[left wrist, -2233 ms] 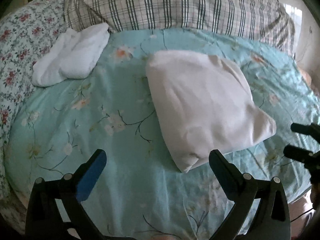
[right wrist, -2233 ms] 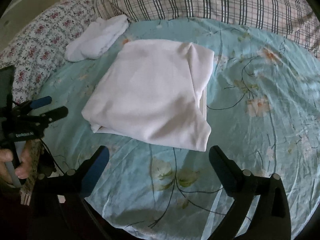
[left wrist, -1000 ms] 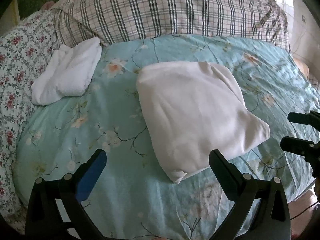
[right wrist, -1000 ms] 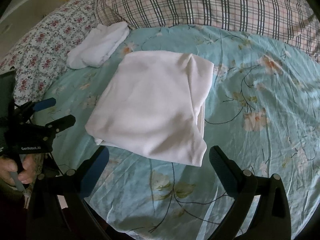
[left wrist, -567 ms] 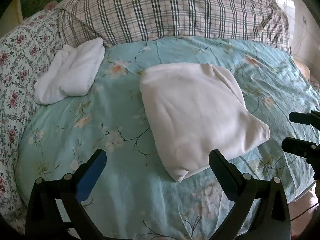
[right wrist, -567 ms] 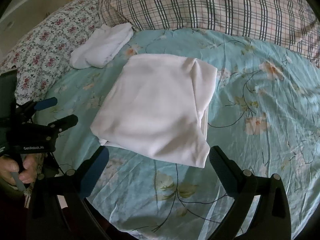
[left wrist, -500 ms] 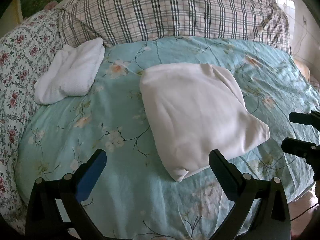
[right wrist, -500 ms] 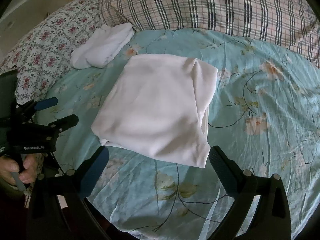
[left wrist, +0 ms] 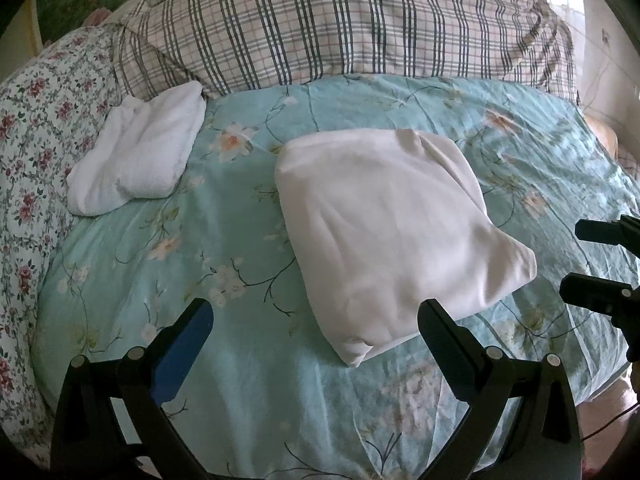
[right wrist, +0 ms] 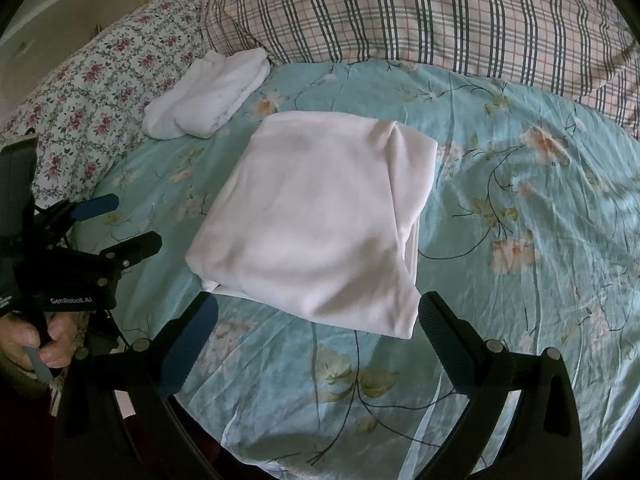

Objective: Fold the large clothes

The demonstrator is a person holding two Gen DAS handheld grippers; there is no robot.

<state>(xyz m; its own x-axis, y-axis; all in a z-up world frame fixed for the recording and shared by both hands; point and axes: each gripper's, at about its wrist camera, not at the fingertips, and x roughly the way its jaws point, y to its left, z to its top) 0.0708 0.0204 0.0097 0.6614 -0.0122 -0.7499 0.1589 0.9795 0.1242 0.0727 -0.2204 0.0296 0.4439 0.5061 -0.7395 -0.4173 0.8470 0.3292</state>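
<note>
A folded white garment [left wrist: 384, 224] [right wrist: 320, 216] lies flat as a rough square in the middle of the teal flowered bedspread [left wrist: 240, 384] [right wrist: 520, 184]. My left gripper [left wrist: 316, 320] hangs open just short of its near corner, nothing between the fingers. My right gripper [right wrist: 316, 312] also stands open, at the garment's near edge, touching nothing. The left gripper [right wrist: 120, 224] shows at the left of the right wrist view, held by a hand [right wrist: 36, 340]. The right gripper's fingers [left wrist: 596, 292] show at the right edge of the left wrist view.
A second folded white cloth [left wrist: 136, 164] [right wrist: 208, 92] rests at the back left by a flowered pillow [left wrist: 28, 128] [right wrist: 92, 88]. A plaid pillow [left wrist: 340, 24] [right wrist: 440, 12] runs along the head of the bed. The bed's near edge drops off below both grippers.
Both grippers have drawn back slightly from the bed and tilted up, so more of the pillows shows. The garment has not moved. In the last half second nothing shifted.
</note>
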